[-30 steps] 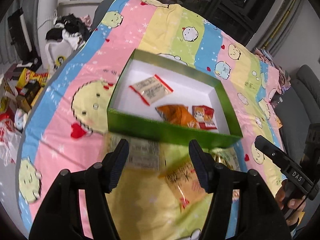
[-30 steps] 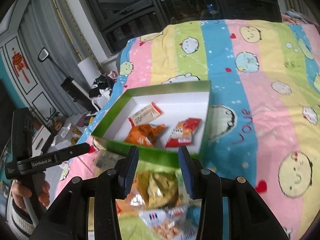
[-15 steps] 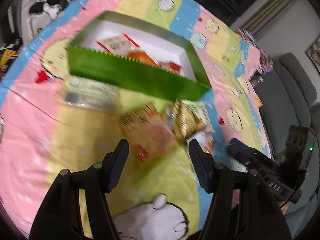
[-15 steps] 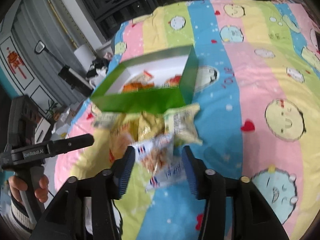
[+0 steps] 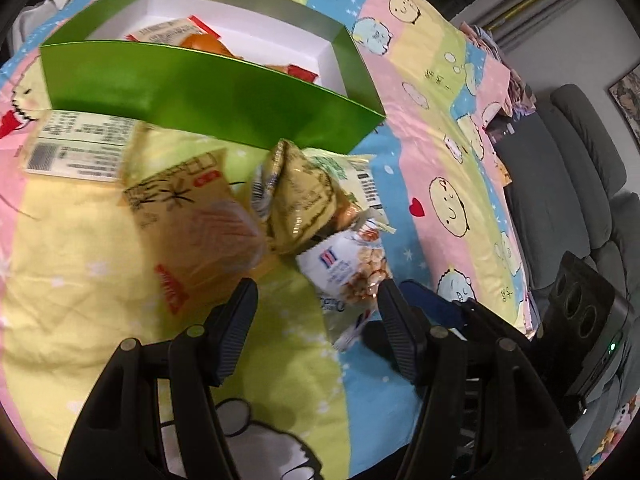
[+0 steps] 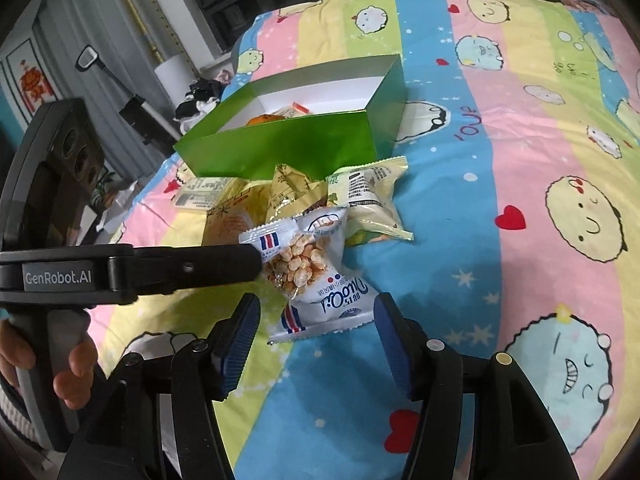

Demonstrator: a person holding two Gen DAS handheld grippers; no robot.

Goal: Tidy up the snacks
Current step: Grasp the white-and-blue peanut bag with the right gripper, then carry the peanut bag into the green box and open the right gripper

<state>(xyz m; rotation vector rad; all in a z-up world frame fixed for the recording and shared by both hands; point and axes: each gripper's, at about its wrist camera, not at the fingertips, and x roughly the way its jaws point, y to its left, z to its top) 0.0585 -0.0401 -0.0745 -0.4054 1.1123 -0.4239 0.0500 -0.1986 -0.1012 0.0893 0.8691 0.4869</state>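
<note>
White snack packet with a see-through window of corn-like bits lies on the cartoon bedsheet, at the near end of a small pile of snacks just in front of the green box. Same white packet in left view. Behind it: gold foil packet, touching; pale green packet beside that, overlapping; orange packet to the left, blurred; a white label-side packet furthest left against the box wall. Green box is open-topped with white inside, holds an orange snack, a beige packet with red ends and a red one, mostly hidden by the near wall.

Right gripper spread wide, holding nothing, fingers either side of the white packet's near edge, not touching as far as visible. Left gripper also wide and holding nothing, low over the sheet; from the right view its finger reaches in from the left with its tip at the white packet's edge, contact unclear. Hand on the left gripper handle at the lower left. Grey sofa beyond the bed edge.
</note>
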